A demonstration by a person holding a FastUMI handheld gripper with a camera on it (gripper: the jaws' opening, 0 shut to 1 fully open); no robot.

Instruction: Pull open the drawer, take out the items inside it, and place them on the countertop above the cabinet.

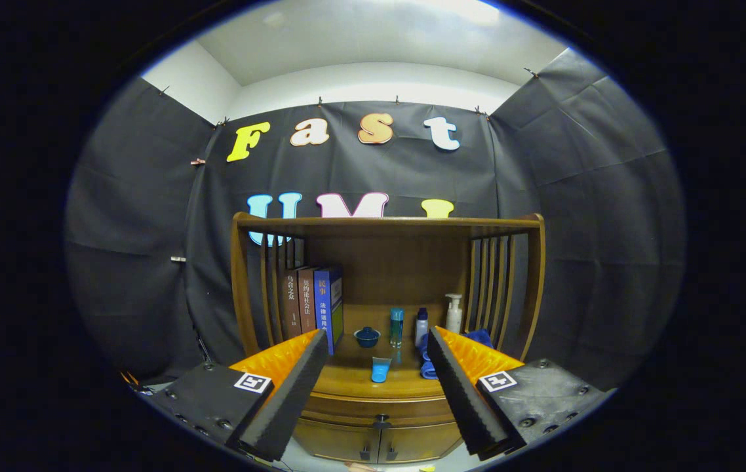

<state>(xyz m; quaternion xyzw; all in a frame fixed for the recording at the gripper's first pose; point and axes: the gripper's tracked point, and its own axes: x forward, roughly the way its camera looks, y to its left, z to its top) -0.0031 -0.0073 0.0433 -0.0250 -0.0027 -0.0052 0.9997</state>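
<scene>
from my own camera, my gripper (373,354) hangs in front of a wooden cabinet (386,288) with the jaws spread wide and nothing between them but air. the drawer (379,408) sits under the countertop (353,377), its front flush and shut, with a small dark knob (381,417) at its middle, lower than my fingertips and between them. below it are two cabinet doors (373,444) with dark handles. on the countertop, beyond my fingers, a small blue tube (380,369) lies nearest the front edge. behind it stand a dark blue bowl (367,337), a teal bottle (396,326), a small white bottle with a dark cap (421,326) and a white pump bottle (454,313). a folded blue cloth (427,357) lies just beside my right finger. three books (313,305) stand upright at the left of the shelf against the slatted side.
</scene>
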